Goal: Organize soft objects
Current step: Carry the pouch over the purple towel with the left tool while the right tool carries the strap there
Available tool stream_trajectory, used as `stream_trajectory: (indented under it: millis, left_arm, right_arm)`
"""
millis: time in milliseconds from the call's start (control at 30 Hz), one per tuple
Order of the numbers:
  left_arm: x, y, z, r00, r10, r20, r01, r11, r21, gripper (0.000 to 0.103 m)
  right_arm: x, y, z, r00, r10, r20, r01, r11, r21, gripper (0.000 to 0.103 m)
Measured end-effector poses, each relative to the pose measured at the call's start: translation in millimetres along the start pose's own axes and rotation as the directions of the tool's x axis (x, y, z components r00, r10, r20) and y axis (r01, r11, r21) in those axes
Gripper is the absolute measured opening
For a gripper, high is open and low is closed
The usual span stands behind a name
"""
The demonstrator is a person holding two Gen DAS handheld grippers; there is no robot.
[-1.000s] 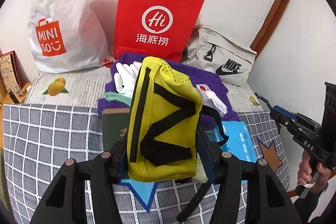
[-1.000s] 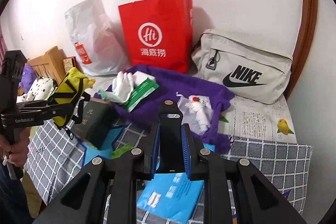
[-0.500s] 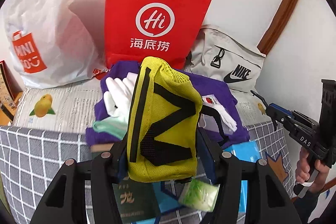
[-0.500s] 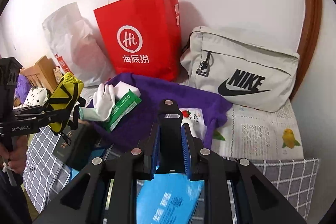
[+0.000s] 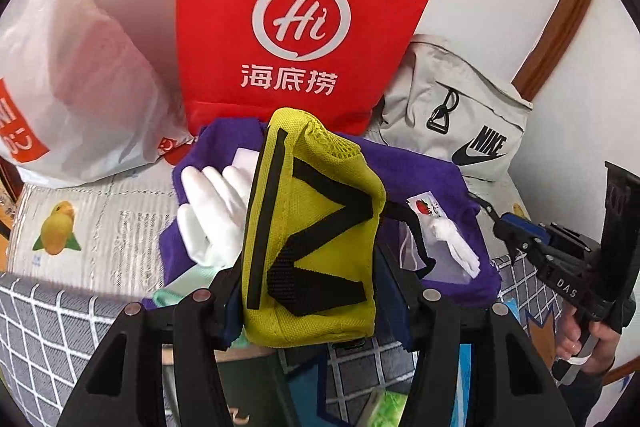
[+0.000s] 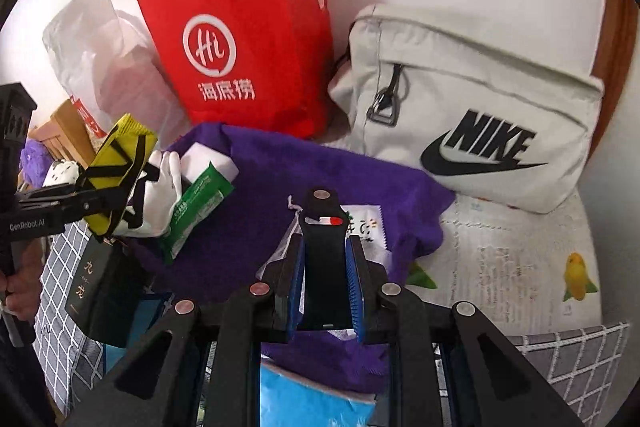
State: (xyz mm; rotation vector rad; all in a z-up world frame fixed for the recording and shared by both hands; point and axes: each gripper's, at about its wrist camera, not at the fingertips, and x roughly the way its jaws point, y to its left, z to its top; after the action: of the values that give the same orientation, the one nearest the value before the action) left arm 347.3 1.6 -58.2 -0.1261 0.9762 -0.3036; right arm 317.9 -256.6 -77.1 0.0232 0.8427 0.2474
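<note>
My left gripper [image 5: 312, 291] is shut on a yellow pouch with black straps [image 5: 316, 227] and holds it in the air over the purple cloth [image 5: 424, 171]; the pouch also shows in the right wrist view [image 6: 120, 155]. My right gripper [image 6: 326, 259] is shut on a black strap-like object with a red mark [image 6: 324, 255], above the purple cloth [image 6: 304, 167]. A white glove [image 5: 212, 215] and a green wipes pack [image 6: 196, 203] lie on the cloth. A red paper bag [image 5: 304, 27] stands behind it.
A white Miniso plastic bag [image 5: 80, 75] stands at the back left, a grey Nike bag [image 6: 472, 107] at the back right against the wall. A dark green box [image 6: 100, 291] and a blue packet [image 6: 312, 399] lie on the checked blanket [image 5: 48, 327].
Both grippers have moved forward toward the red bag and the wall, which now look larger. The left still holds the yellow pouch, the right still holds the black object.
</note>
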Motion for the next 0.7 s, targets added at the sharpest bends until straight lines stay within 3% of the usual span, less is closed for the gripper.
stream_trajectory:
  millis: [500,700]
  left_arm:
    - [38.3,-5.5,6.9,0.998,-0.026,-0.064,0.027,0.999,0.019,0.055]
    - [50.3,-10.1,6.3,0.996,-0.032,-0.087,0.035,0.999,0.031,0.055]
  right_arm:
    - [52.0,7.3,-2.0,0.991,0.058,-0.124,-0.061,0.998,-0.026,0.021]
    - [54.8,6.8,-1.7,0.99,0.054,-0.133,-0.058,0.998,-0.031,0.024]
